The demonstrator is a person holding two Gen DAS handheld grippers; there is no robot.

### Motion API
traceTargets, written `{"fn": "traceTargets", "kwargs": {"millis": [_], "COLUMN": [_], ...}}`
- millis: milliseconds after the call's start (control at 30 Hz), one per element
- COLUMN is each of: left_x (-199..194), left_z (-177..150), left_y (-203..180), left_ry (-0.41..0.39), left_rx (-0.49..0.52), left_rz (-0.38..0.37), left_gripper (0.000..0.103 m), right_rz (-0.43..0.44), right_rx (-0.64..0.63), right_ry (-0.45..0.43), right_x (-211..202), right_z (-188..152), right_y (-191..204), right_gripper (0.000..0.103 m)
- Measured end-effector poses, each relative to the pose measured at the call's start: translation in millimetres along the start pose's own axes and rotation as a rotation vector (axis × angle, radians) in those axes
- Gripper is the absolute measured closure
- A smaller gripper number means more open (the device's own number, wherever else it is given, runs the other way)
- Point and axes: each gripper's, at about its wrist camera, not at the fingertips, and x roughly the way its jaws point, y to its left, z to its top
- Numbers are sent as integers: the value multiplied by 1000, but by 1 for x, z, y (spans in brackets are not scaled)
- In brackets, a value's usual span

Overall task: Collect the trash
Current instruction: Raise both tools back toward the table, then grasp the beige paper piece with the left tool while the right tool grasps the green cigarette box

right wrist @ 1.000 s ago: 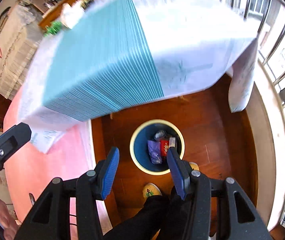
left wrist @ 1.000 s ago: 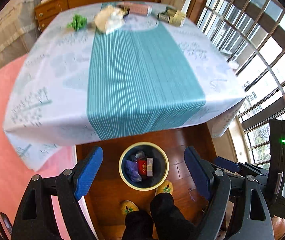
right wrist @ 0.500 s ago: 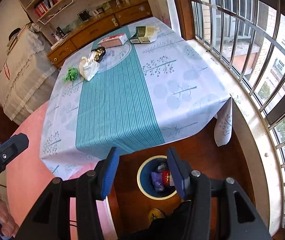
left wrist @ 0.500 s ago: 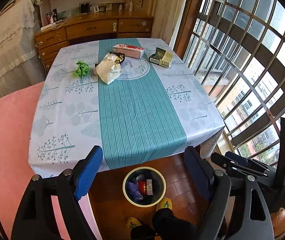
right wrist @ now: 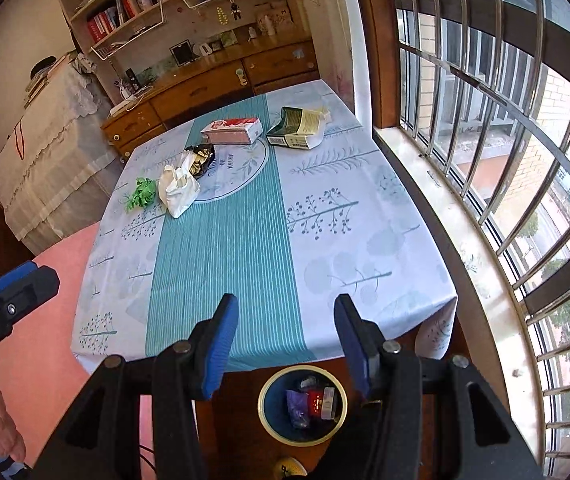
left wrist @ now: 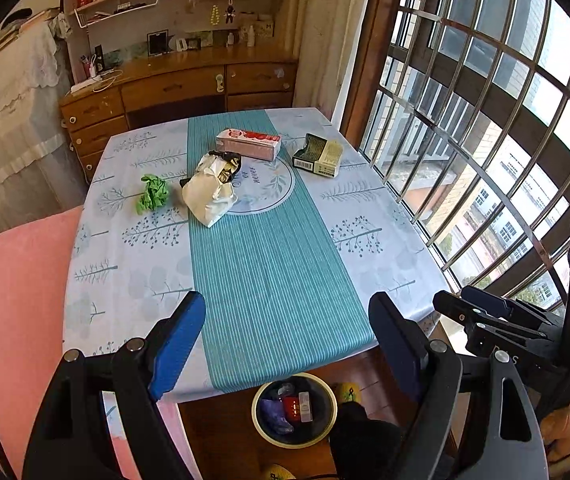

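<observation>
Trash lies at the table's far end: a crumpled green paper [left wrist: 152, 197] [right wrist: 140, 195], a white bag [left wrist: 210, 196] [right wrist: 178, 191], a pink carton [left wrist: 249, 144] [right wrist: 232, 130] and a green-and-cream box [left wrist: 317, 155] [right wrist: 297, 128]. A round bin [left wrist: 293, 409] [right wrist: 303, 405] with trash in it stands on the floor below the table's near edge. My left gripper [left wrist: 285, 340] and right gripper [right wrist: 285, 344] are open and empty, high above the near edge.
The table [left wrist: 269, 272] has a blue and white cloth. A barred window [right wrist: 505, 140] runs along the right. A wooden sideboard [left wrist: 173, 92] stands behind the table. A pink surface [left wrist: 9, 292] lies to the left.
Both grippers have risen and tilted up from over the bin. The whole table and far wall have come into view. Both stay open and empty.
</observation>
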Motion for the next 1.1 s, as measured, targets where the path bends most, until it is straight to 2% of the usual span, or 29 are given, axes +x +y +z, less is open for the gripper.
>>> {"fn": "traceTargets", "kwargs": {"millis": [267,567,667,833,967,1100], "left_x": [76,198,243,301,329,350], "left_z": [68,156,177,194,198,202], "left_y": [-10,-30,-31,-28,-25,-20], "left_ry": [22,140,182,238,272,290], "left_rx": [-43,-152,-193,-248,-261,-276], "left_rz": [65,121,155,198,216,225], "left_gripper": [21,21,21,21,21,21], "right_rz": [67,153,184,246,273,319], "right_rx": [-108,-216,-246,-247,-235,-205], "right_ry": [7,113,142,212,258,284], "right_x": [64,154,188,249,290,313], "right_z": [95,209,233,259,267,273], "right_y": [-26,-67,-76,-84,-87,-91], "right_gripper": [53,51,44,44,44,44]}}
